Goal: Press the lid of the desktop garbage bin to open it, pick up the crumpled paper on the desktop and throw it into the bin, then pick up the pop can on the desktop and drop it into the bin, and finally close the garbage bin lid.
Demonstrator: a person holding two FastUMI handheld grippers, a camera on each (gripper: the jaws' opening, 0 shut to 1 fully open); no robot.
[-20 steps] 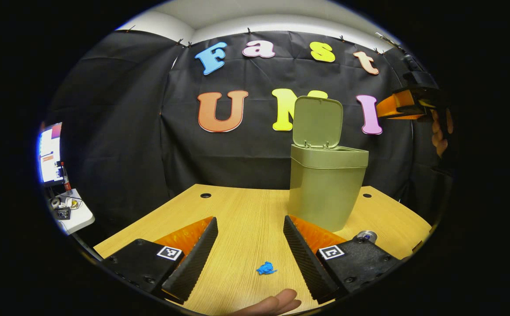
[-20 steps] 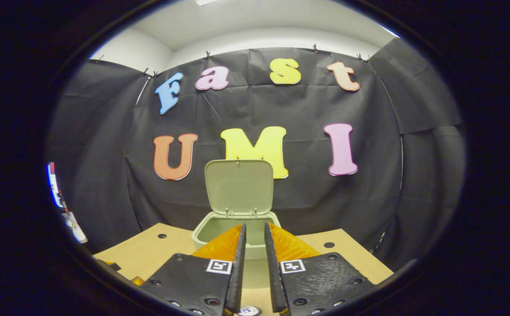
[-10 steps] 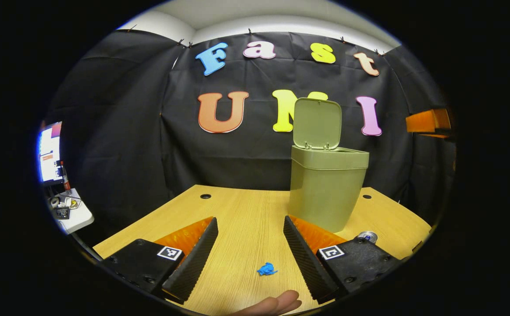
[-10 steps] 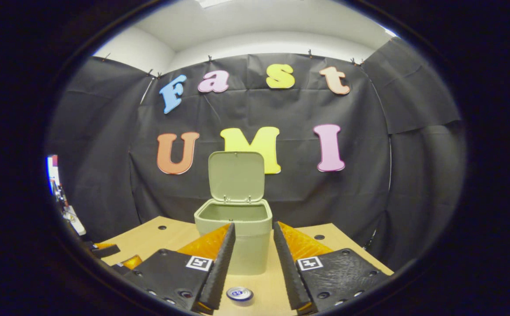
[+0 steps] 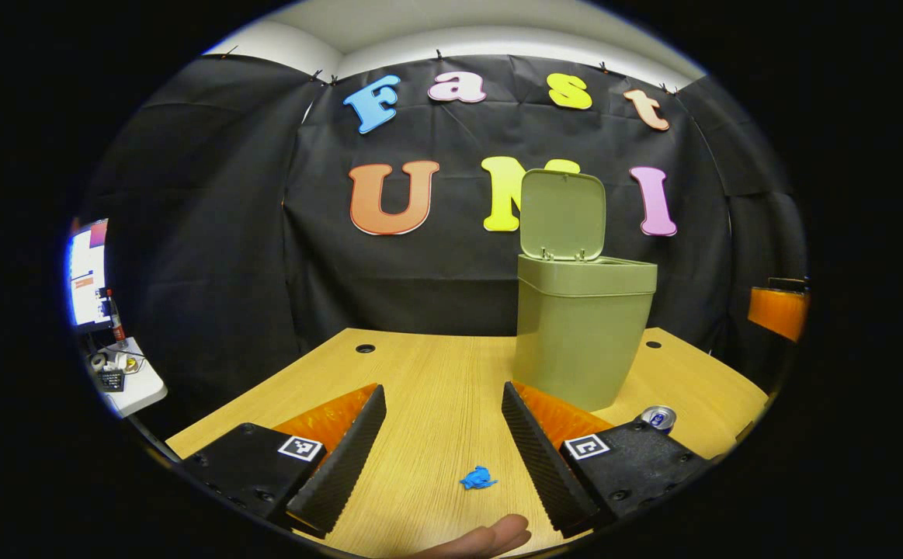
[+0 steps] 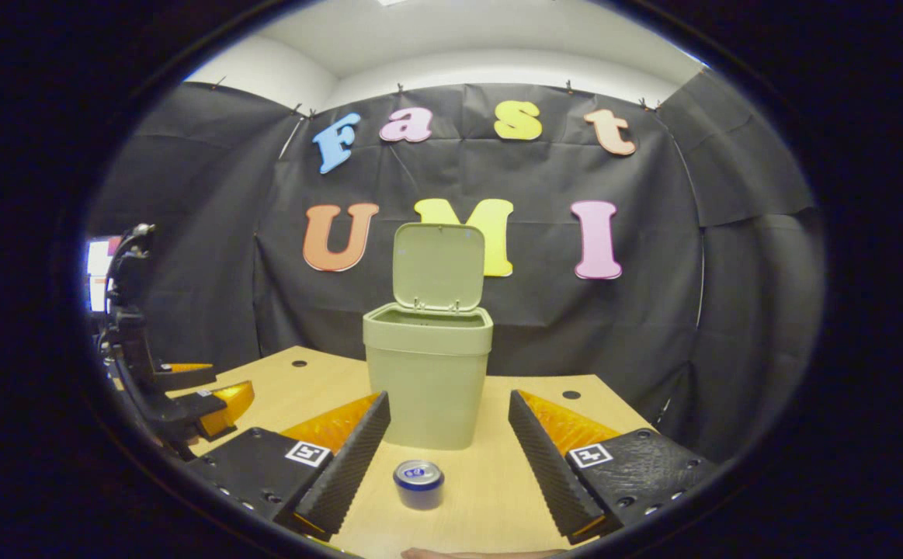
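Paper (image 5: 478, 478): small blue crumpled scrap, low centre of the left gripper view, lying on the table (image 5: 435, 388) between the spread fingers of the left gripper (image 5: 442, 454). Not gripped. Risk: it is light and low; closing fingers may skid over it or flick it aside if they do not reach the tabletop.

Can (image 6: 418, 484): upright, bottom centre of the right gripper view, between the spread fingers of the right gripper (image 6: 447, 458), untouched. In the left gripper view it sits at lower right (image 5: 657, 418), near the bin's base. Risk: an off-centre squeeze could tip it and set it rolling.

Bin (image 6: 428, 373): centre of the right gripper view, just behind the can; lid (image 6: 438, 266) standing up, mouth open. Contents hard to make out, likely nothing. Risk: a gripper crossing above may knock the lid shut or shove the bin.

Fingertip (image 5: 490, 536): bottom edge of the left gripper view, near the paper.
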